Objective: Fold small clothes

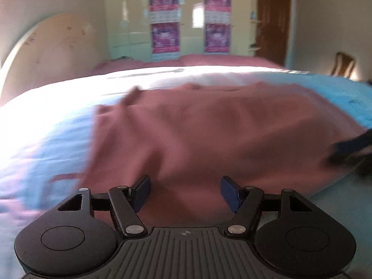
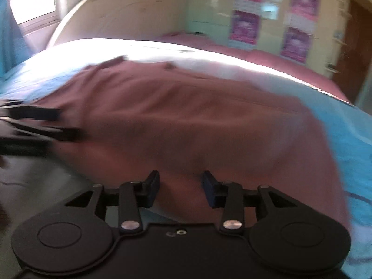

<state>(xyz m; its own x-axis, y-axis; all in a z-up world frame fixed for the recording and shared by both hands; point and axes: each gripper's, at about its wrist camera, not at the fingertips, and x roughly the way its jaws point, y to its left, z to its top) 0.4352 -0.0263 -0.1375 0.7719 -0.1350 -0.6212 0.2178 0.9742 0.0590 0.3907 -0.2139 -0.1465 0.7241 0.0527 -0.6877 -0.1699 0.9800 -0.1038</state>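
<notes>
A dusty-pink garment (image 1: 209,130) lies spread flat on a light blue bedsheet (image 1: 46,144), with straps or ties at its far edge. My left gripper (image 1: 185,191) is open and empty, just above the garment's near hem. The right gripper shows blurred at that view's right edge (image 1: 351,150). In the right wrist view the same garment (image 2: 186,116) fills the middle. My right gripper (image 2: 181,189) is open and empty over the garment's near edge. The left gripper appears blurred at the left (image 2: 41,125). Both views are motion-blurred.
The bed has a cream curved headboard (image 2: 130,16) and a pink blanket (image 1: 220,60) at the far side. A pale green wardrobe with purple posters (image 1: 188,18) stands behind, a brown door (image 1: 273,21) and a wooden chair (image 1: 343,65) to the right.
</notes>
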